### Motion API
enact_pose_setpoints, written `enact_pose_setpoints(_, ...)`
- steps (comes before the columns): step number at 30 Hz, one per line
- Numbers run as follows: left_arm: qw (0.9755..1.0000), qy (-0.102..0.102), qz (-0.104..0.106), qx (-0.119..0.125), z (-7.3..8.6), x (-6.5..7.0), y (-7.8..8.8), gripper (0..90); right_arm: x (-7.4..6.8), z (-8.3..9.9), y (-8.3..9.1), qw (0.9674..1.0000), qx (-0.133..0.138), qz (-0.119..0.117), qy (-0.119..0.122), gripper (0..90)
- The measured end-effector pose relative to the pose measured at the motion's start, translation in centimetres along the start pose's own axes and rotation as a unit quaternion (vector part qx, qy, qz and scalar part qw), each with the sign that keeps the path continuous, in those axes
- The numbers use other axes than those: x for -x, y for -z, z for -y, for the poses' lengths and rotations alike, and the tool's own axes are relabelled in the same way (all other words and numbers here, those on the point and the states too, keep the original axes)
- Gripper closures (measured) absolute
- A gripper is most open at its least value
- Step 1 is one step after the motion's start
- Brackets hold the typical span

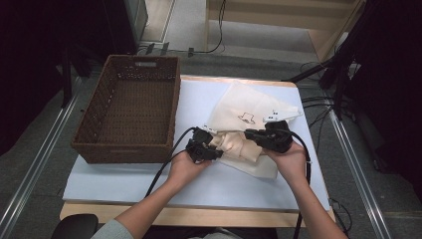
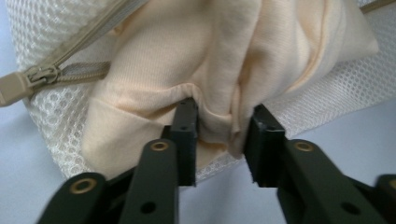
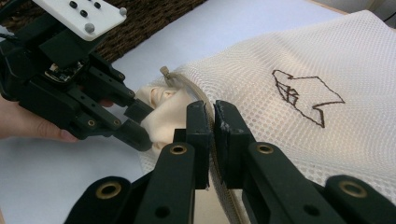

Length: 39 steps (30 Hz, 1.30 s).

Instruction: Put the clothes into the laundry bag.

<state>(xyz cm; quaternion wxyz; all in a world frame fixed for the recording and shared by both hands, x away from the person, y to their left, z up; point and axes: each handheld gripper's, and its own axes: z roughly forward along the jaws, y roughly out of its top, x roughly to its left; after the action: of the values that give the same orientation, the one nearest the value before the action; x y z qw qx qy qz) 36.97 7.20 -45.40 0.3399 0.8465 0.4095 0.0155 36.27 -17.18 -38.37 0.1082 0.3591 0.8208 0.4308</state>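
The person is working a cream garment (image 2: 205, 56) at the mouth of a white mesh laundry bag (image 3: 299, 60), and the job looks about midway: part of the garment sits inside the opening, while a bunched fold pokes out past the zipper (image 2: 44, 74). Whether it is going in or coming out cannot be told from this moment alone.

The left gripper (image 2: 219, 135) has its jaws pinched narrow on a thick pleat of the garment. The right gripper (image 3: 214, 135) has its jaws nearly together on the bag's zippered edge, holding the mouth steady.

The bag lies on the right half of the table (image 1: 124, 174), nearer the far edge, and the hands meet just in front of it. The mesh is open-weave and stiffish, with a dark stitched emblem (image 3: 303, 93); the garment is soft, matte knit (it creases readily). A brown woven basket (image 1: 94, 124), rectangular and deep, stands at the table's left edge.
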Motion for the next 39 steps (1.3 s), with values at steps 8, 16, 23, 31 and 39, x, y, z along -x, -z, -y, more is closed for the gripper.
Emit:
enact_pose_setpoints(8, 0.9999, -0.008, -0.009, 0.007, -0.4, 0.5, 0.3, 78.3, -0.1, 0.0, 0.0, 1.0000, 0.000, 0.000, 0.000, 85.5)
enact_pose_setpoints(16, 0.9995, -0.016, -0.015, 0.022, -2.0, 1.2, 0.9, 78.4, 0.0, 0.0, 0.1, 1.0000, 0.002, -0.001, -0.001, 85.5)
enact_pose_setpoints(23, 0.9992, -0.025, -0.015, 0.028, -3.9, 1.9, 1.3, 78.3, 0.0, -0.1, 0.2, 1.0000, 0.003, -0.001, -0.003, 85.5)
enact_pose_setpoints(31, 0.9981, -0.029, -0.018, 0.051, -6.2, 3.1, 1.6, 78.0, -0.4, -0.3, 0.6, 0.9997, 0.015, -0.017, -0.001, 87.7)
enact_pose_setpoints(39, 0.9988, -0.030, -0.021, 0.033, -5.8, 2.6, 1.0, 77.9, 0.3, -0.1, 0.8, 0.9999, 0.015, 0.006, -0.005, 86.6)
